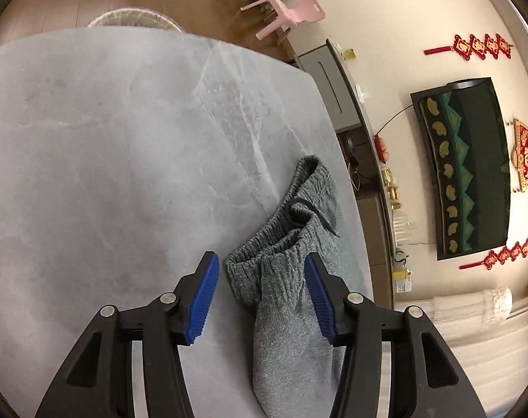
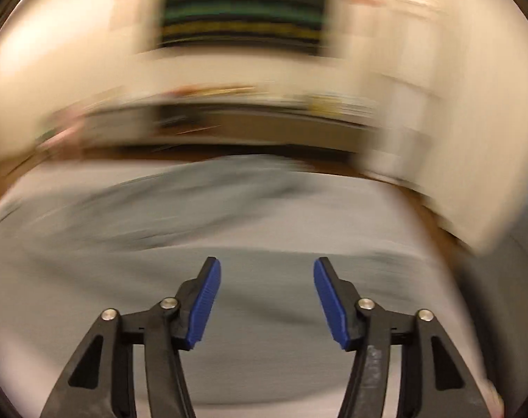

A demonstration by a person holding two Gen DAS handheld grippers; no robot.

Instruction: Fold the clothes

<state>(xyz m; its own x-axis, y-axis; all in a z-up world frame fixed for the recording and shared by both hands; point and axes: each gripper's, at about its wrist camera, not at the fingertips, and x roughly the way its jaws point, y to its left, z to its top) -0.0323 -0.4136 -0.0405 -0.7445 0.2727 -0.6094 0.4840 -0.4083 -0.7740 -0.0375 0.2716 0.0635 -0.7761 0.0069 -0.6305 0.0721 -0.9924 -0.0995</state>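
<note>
Fingers (image 1: 208,299) of the left gripper (image 1: 260,299) are being held wide apart around the grey knit trousers (image 1: 288,299), nothing pinched; the right gripper (image 2: 267,299) is being held open and empty. With the trousers bunched near the table (image 1: 107,160) edge, the waistband should be pinched squarely before lifting.

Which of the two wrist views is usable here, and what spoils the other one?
Left wrist view: sharp; the grey trousers and marbled table read clearly, with fisheye bending at the edges. Right wrist view: heavy sideways motion blur smears table and wall; only the right gripper stays crisp.
</note>
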